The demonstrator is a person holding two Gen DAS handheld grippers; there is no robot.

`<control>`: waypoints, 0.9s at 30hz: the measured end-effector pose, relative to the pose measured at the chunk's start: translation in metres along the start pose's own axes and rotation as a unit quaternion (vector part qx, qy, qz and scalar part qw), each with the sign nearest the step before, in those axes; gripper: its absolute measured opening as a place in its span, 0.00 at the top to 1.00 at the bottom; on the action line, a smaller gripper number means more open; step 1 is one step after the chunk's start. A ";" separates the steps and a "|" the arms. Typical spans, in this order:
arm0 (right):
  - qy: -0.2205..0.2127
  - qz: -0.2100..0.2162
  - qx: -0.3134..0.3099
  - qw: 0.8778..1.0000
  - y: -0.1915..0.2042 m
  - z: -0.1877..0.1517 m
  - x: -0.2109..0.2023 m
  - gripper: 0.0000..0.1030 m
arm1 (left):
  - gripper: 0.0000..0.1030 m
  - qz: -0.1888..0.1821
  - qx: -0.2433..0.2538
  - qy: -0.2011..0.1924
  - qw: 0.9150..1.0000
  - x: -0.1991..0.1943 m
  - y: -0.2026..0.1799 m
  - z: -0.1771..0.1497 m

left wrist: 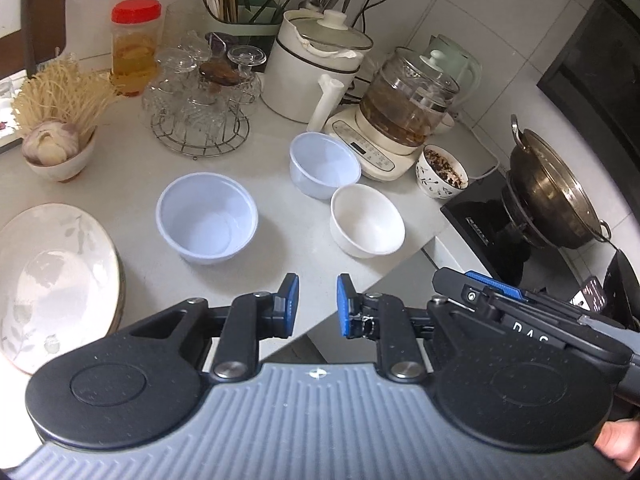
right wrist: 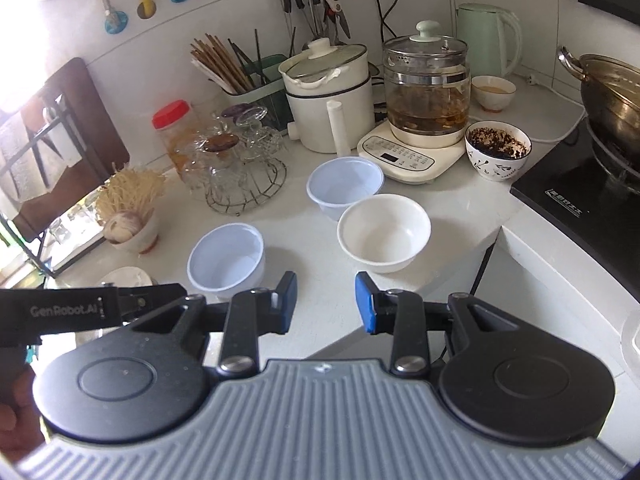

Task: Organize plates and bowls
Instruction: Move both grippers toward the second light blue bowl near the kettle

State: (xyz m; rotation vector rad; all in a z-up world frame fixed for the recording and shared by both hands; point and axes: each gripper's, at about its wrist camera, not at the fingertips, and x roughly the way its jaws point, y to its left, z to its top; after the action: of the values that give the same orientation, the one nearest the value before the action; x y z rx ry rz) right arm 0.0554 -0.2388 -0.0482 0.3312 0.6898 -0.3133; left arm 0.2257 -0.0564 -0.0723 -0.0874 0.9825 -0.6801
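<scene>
Two pale blue plastic bowls and a white ceramic bowl stand on the white counter. The near blue bowl (left wrist: 207,218) (right wrist: 226,261) is left, the far blue bowl (left wrist: 324,165) (right wrist: 345,186) is behind, touching the white bowl (left wrist: 367,220) (right wrist: 384,232). A stack of floral plates (left wrist: 52,284) lies at the left edge; only a sliver of it (right wrist: 126,277) shows in the right wrist view. My left gripper (left wrist: 317,306) is open and empty, above the counter's front edge. My right gripper (right wrist: 326,302) is open and empty, just short of the white bowl.
Behind the bowls stand a glass tea kettle on its base (left wrist: 404,116) (right wrist: 424,96), a white pot (left wrist: 316,64), a rack of glasses (left wrist: 200,112), a patterned bowl of dregs (left wrist: 441,172) (right wrist: 498,154) and a garlic bowl (left wrist: 60,148). An induction hob with a wok (left wrist: 548,192) is right.
</scene>
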 end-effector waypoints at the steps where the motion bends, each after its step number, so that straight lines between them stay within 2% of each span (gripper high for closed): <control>1: 0.000 0.000 0.001 1.000 -0.003 0.004 0.003 0.65 | 0.78 0.001 0.000 0.002 1.000 0.005 -0.002 0.004; 16: 0.011 0.007 0.019 1.000 -0.049 0.083 0.081 0.65 | 0.54 0.021 -0.015 0.020 0.999 0.096 -0.014 0.085; 18: 0.015 0.003 0.028 0.999 -0.056 0.091 0.092 0.58 | 0.51 0.025 -0.021 0.025 0.999 0.108 -0.012 0.093; 20: 0.012 -0.002 0.038 0.999 -0.064 0.097 0.103 0.33 | 0.50 0.031 -0.023 0.028 0.999 0.119 -0.011 0.100; 21: 0.012 -0.002 0.040 0.999 -0.068 0.100 0.108 0.30 | 0.49 0.032 -0.025 0.028 0.999 0.125 -0.010 0.103; 27: 0.033 -0.001 0.042 0.999 -0.085 0.116 0.150 0.30 | 0.49 0.035 -0.049 0.037 0.998 0.166 -0.003 0.118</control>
State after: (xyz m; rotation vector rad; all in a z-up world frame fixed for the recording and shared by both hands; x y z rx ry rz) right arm 0.1971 -0.3865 -0.0801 0.4234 0.7439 -0.3342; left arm 0.3786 -0.1796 -0.1263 -0.1151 1.0846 -0.5745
